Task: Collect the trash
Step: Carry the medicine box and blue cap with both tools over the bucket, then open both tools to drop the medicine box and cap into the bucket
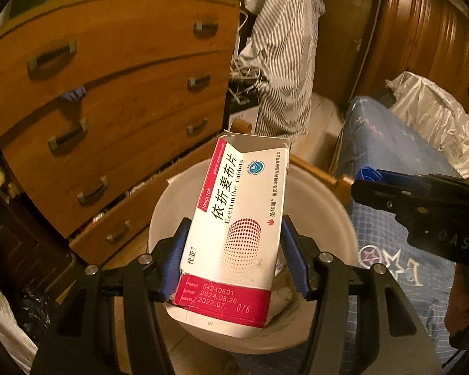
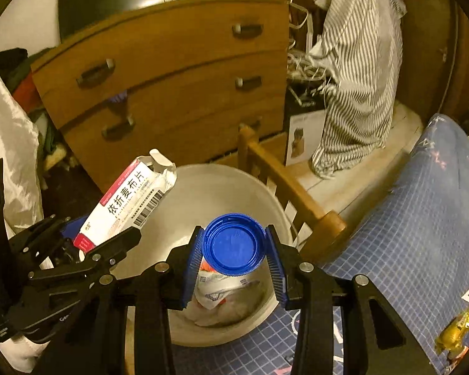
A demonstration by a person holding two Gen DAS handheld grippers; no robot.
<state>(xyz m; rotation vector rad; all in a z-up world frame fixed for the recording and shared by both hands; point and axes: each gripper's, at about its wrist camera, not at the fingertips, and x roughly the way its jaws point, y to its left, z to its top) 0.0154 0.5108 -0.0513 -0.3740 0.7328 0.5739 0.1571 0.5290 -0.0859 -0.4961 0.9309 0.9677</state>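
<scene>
The left gripper was clamped on a torn-open medicine box, hanging right above the white bin, while the right gripper pinched a blue bottle cap over that same bin. Crumpled wrappers lay inside it. A wooden dresser stood behind, with a blue-covered bed alongside.

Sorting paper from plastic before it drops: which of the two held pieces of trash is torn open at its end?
The pill box in the left gripper: its far flap is ripped open. The blue cap in the right gripper is whole.
</scene>
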